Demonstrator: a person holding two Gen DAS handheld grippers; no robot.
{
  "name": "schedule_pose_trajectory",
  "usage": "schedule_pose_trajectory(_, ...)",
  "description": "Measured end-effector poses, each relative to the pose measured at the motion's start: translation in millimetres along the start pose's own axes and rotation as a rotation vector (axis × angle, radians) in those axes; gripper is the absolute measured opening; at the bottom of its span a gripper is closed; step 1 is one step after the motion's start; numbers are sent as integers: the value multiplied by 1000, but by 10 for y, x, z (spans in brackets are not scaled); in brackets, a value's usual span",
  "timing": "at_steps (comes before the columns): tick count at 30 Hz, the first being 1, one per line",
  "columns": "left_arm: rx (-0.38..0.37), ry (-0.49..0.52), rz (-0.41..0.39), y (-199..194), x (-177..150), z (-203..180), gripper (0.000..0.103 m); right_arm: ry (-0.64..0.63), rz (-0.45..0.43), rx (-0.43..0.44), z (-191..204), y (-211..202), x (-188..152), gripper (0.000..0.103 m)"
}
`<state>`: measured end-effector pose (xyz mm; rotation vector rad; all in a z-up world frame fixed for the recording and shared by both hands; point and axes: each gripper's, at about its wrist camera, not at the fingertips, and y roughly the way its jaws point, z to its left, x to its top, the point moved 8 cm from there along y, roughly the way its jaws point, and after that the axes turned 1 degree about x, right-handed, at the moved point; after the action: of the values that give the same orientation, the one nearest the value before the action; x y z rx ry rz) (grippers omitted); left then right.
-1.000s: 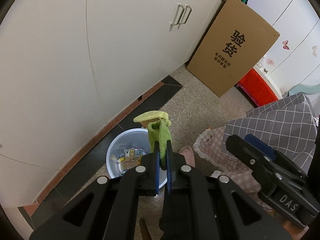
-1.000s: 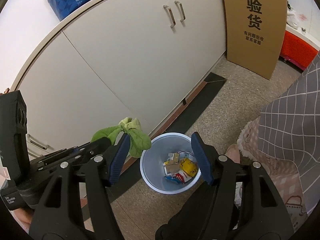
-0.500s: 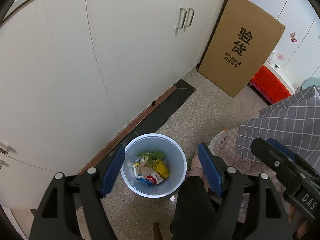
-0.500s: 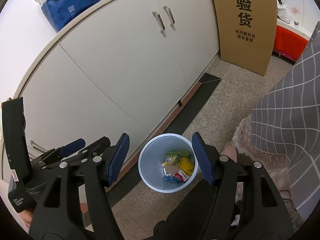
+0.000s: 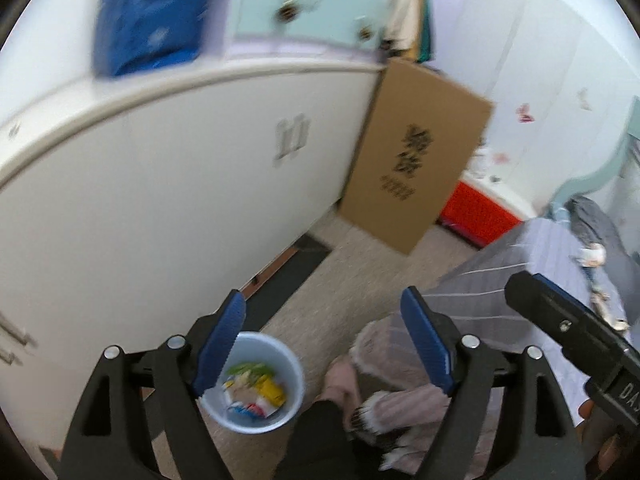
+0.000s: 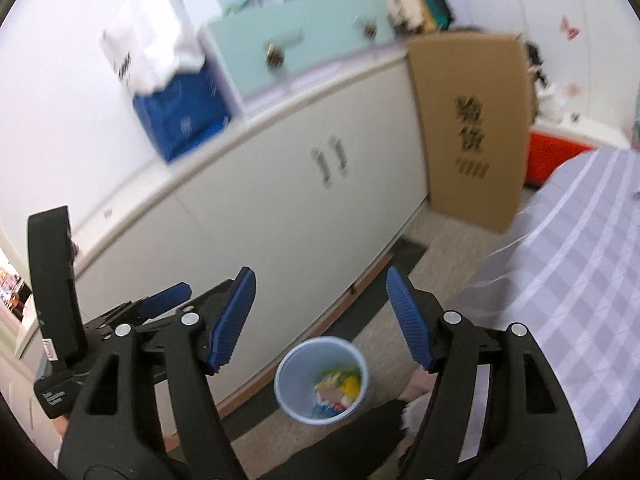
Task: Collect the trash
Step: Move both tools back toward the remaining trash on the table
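Left wrist view: the left gripper [image 5: 322, 332] is released, jaws opening, nothing between them. The trash bin [image 5: 294, 368] stands on the floor at 6 o'clock, against the base of the white cabinet [image 5: 160, 200]; green, yellow and other scraps [image 5: 256, 388] lie inside it. A cardboard panel [image 5: 416, 156] leans at 1 o'clock. Checked bedding [image 5: 500, 276] lies at 4 o'clock.

Right wrist view: the right gripper [image 6: 320, 316] is released, jaws opening, empty. The trash bin [image 6: 288, 364] sits at 6 o'clock, below the fingers. The left gripper's body [image 6: 52, 280] shows at 9 o'clock.
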<state>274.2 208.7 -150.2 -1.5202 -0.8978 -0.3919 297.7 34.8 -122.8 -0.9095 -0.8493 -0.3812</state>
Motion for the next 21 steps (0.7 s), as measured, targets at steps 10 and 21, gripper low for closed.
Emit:
schedule_pose_trajectory(10,-214,275,-11,-35,135,-2208,79,74,-133,-232,-1563,-1245,401,70)
schedule_pose_trajectory(21,-317,697,-6,628,-30,-4073,79,261,-133,-477,-3159,-1776,381,70)
